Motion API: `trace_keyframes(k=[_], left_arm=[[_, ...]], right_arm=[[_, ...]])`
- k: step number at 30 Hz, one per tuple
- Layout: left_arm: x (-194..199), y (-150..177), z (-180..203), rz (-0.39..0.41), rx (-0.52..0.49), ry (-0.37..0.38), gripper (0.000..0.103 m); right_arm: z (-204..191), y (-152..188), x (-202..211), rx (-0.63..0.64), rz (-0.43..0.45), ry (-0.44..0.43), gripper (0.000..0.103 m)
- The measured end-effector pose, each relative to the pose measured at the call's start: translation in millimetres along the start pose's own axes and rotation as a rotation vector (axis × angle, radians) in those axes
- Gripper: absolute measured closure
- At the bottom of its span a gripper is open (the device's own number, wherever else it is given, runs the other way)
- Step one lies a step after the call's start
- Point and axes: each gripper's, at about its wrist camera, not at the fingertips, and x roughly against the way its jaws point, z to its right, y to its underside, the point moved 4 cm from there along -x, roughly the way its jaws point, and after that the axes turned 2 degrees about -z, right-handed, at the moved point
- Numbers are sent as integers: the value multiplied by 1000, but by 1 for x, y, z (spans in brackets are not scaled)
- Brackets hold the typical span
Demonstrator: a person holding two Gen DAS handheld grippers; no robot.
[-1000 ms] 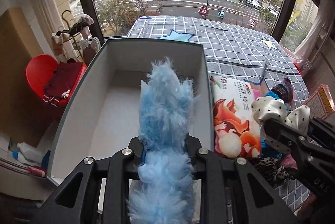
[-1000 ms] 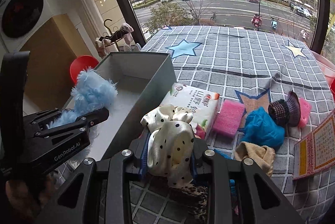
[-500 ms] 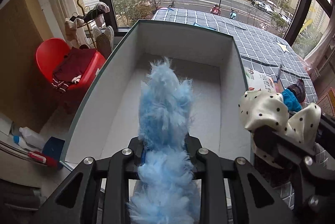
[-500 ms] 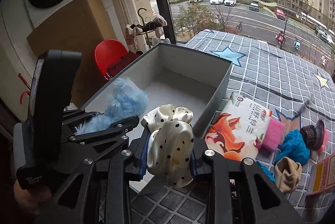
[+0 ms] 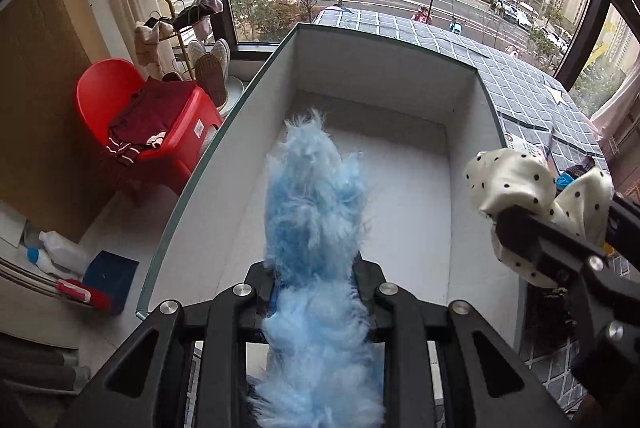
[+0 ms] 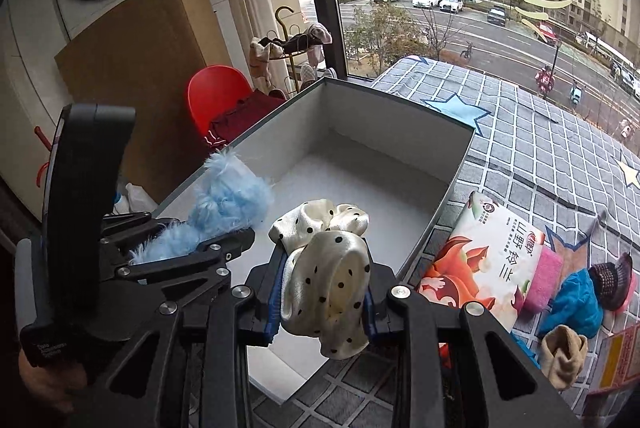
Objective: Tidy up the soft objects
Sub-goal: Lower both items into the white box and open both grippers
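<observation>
My left gripper (image 5: 316, 268) is shut on a fluffy light-blue scrunchie (image 5: 316, 212) and holds it over the near end of an open grey box (image 5: 384, 68). The scrunchie (image 6: 228, 204) and the left gripper (image 6: 224, 236) also show in the right wrist view. My right gripper (image 6: 322, 284) is shut on a cream polka-dot satin scrunchie (image 6: 324, 268) and holds it above the box's (image 6: 456, 164) near right part. That scrunchie (image 5: 520, 184) shows at the right of the left wrist view. The box's white inside holds nothing.
The box stands at the left edge of a grey checked cloth (image 6: 520, 132). Right of the box lie a snack packet (image 6: 488, 260), a pink sponge (image 6: 540, 280), a blue cloth (image 6: 576, 304), a tan sock (image 6: 564, 352) and a dark scrunchie (image 6: 612, 280). A red chair (image 5: 132, 120) stands beyond the table's left edge.
Both grippers have moved left and forward with their scrunchies, from beside the box to over its near end. Both stay shut.
</observation>
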Motion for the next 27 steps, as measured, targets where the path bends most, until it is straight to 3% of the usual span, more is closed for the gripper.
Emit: trace_keyframes(k=[11,23,27], left_arm=[[-24,-11,-4,-51,-7,9,75],[-47,-37,1,-110,-51,-15,75],[-55,-44,2,-132,-44,14,75]], right_arm=[[5,-23,-12,12,-13,17,71],[14,-49,-66,26,-101,55,71],[17,-57,-77,10,-113,67,71]])
